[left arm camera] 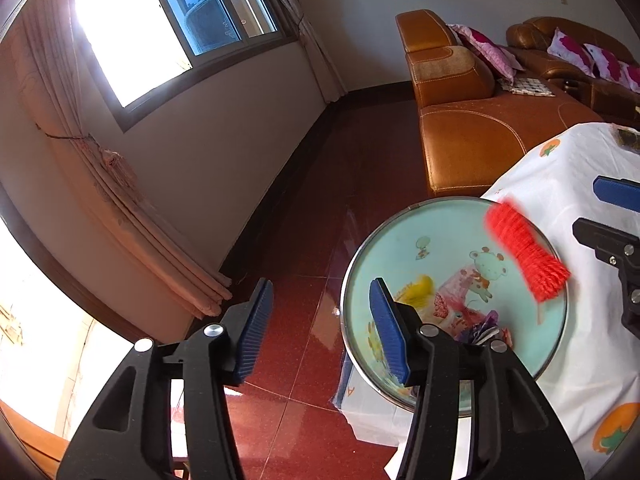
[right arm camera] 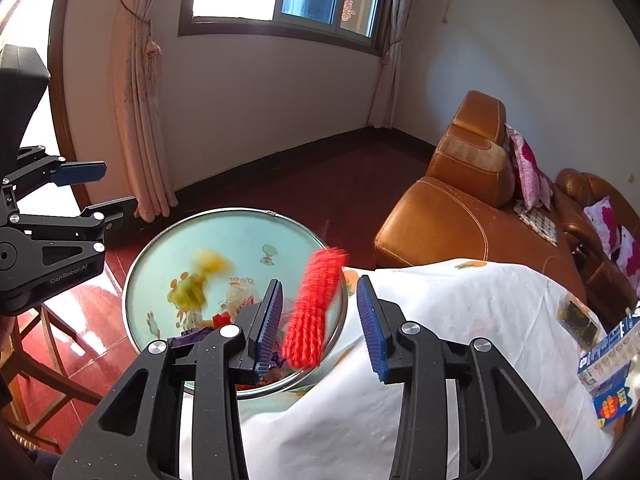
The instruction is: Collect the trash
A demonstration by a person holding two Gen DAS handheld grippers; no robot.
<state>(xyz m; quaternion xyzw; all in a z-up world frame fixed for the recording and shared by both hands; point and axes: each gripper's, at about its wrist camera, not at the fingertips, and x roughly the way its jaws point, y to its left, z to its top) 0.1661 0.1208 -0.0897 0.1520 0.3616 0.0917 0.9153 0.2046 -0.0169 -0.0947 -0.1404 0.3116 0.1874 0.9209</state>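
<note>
- A sunlit living room with a dark red tiled floor, a window behind pink curtains and an orange-brown leather sofa (right arm camera: pixel 448 216) to the right.
- In front stands a table under a white cloth (right arm camera: pixel 460 320) printed with orange fruit.
- A round metal-rimmed basin (left arm camera: pixel 352 264) with a pale blue cartoon lining sits at the table's left edge and partly overhangs it; it serves as the trash bowl.
- Crumpled wrappers (left arm camera: pixel 460 304), pink, yellow and purple, already lie in the basin.
- A red mesh foam sleeve (right arm camera: pixel 316 304) shows blurred over the basin's right rim, apparently falling in.
- The right gripper (right arm camera: pixel 320 320) hangs above that rim with its jaws apart; the red sleeve lies between the blue pads but neither pad presses on it, so it is released.
- The left gripper (left arm camera: pixel 320 328) hovers over the basin's left side, jaws apart, holding nothing.
- More trash waits on the cloth: a dark packet (right arm camera: pixel 580 316) and a blue and white printed packet (right arm camera: pixel 612 364) near the far right edge.
- To do this step well, I judge the right jaws should stay wide until the sleeve is clear, with the release kept over the basin's middle rather than the rim, since so light a piece could tip outside.
- The overhanging basin should not be nudged.
</note>
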